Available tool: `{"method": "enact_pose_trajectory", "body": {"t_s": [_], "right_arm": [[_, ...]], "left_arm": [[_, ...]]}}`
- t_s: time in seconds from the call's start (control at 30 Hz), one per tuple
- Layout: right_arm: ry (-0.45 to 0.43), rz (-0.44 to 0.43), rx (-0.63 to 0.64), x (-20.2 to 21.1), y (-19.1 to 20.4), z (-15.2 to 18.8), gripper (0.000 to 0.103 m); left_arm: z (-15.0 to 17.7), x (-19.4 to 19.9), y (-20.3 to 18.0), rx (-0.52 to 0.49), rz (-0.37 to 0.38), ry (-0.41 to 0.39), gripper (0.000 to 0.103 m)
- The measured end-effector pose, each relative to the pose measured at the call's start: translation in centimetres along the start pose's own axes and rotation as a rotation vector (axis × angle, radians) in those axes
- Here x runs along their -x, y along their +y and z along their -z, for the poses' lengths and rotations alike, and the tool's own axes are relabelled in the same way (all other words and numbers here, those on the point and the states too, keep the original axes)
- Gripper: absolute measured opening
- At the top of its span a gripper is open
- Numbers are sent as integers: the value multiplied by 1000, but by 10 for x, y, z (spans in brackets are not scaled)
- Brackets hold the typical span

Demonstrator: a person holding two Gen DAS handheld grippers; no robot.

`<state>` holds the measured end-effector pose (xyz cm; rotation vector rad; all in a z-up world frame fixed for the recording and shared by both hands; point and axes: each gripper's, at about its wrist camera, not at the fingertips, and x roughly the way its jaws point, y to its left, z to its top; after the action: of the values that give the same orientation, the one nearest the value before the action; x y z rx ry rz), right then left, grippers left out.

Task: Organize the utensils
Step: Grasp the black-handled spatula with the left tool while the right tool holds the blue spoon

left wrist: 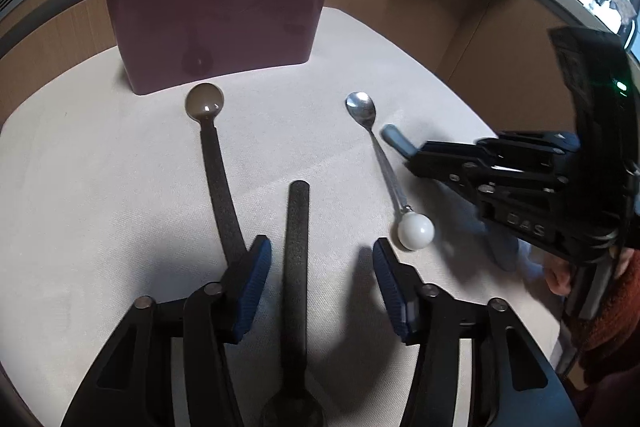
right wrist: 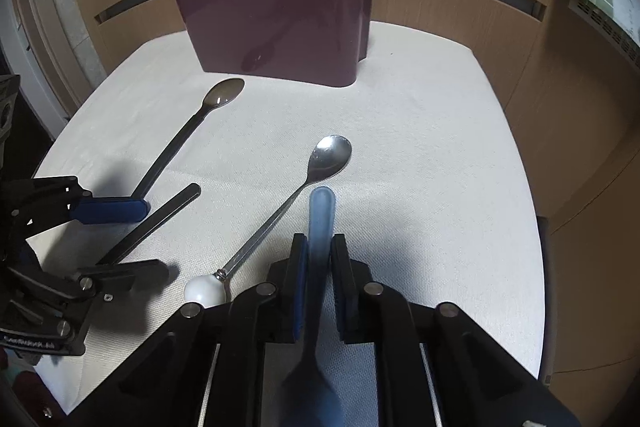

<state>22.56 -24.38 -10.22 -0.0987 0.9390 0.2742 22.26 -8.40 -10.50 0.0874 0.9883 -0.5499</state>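
Blue utensil (right wrist: 320,223) clamped in right tool (right wrist: 320,267) — bowl end visible only there.

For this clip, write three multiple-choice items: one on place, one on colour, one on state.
1. Where does the black utensil handle lie?
A. Between the left tongs' fingers
B. Inside the holder
C. On top of the metal spoon

2. What colour is the utensil holder?
A. White
B. Maroon
C. Green

3. How are the right tongs?
A. Wide open
B. Shut on the blue utensil
C. Shut on nothing

Answers: 1 A, the handle runs up the gap between the open fingers; 2 B, its walls are dull purple-red; 3 B, both pads press the blue handle.
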Motion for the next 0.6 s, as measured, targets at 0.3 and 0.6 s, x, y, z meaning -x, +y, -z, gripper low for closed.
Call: {"method": "enact_pose_trajectory", "body": {"t_s": [0.3,0.6], "right_arm": [[-105,5,-98,27,-17,20,11],[-148,-4,-108,38,-16,19,11]], "left_arm": [[0,-3,-10,-60,-113,7,15],[2,15,0,66,-62,-62,13]]}}
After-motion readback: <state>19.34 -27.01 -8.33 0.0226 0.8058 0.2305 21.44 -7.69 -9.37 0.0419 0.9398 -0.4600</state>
